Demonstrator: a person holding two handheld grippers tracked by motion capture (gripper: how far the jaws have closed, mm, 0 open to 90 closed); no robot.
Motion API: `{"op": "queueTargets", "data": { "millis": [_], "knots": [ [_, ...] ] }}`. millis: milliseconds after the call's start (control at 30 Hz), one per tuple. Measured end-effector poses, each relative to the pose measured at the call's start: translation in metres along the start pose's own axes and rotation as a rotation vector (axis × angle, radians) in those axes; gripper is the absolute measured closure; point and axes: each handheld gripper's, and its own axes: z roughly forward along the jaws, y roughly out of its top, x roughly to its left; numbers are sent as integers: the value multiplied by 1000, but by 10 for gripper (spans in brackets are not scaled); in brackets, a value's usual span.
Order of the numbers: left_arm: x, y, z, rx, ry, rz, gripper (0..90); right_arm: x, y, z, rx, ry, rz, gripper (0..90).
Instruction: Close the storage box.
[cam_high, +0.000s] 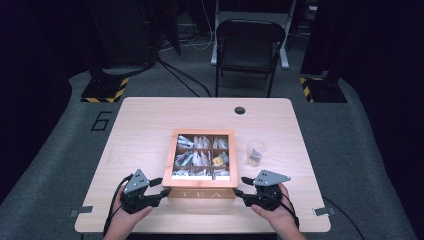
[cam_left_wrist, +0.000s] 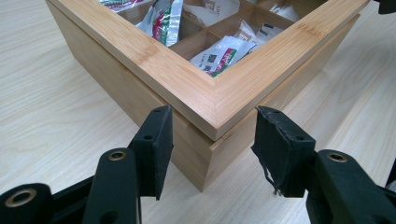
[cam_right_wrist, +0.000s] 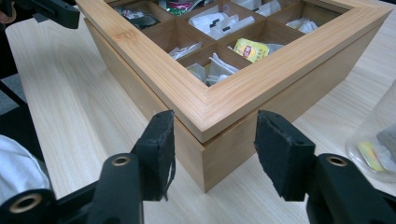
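A wooden tea box (cam_high: 202, 193) marked TEA stands in the middle of the table, its framed window lid (cam_left_wrist: 154, 60) down over compartments of tea bags (cam_high: 200, 157), one of them yellow (cam_right_wrist: 251, 48). My left gripper (cam_high: 164, 186) is at the box's front left corner. In the left gripper view the gripper (cam_left_wrist: 212, 121) is open, the corner between its pads with a gap at the right pad. My right gripper (cam_high: 239, 185) is at the front right corner. There too the gripper (cam_right_wrist: 215, 126) is open astride the box corner (cam_right_wrist: 243, 88), its pads clear of the wood.
A clear plastic cup (cam_high: 255, 152) with a tea bag inside stands just right of the box, close to my right gripper, and its wall (cam_right_wrist: 373, 140) is beside the right jaw. A cable hole (cam_high: 239, 110) lies at the table's far edge. A folding chair (cam_high: 248, 47) stands beyond.
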Motion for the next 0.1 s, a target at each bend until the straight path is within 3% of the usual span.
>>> {"op": "queueTargets", "data": {
  "millis": [100],
  "knots": [
    [-1, -2, 2, -11, 1, -16, 470, 0, -1, 2, -6, 3, 10, 445]
  ]
}}
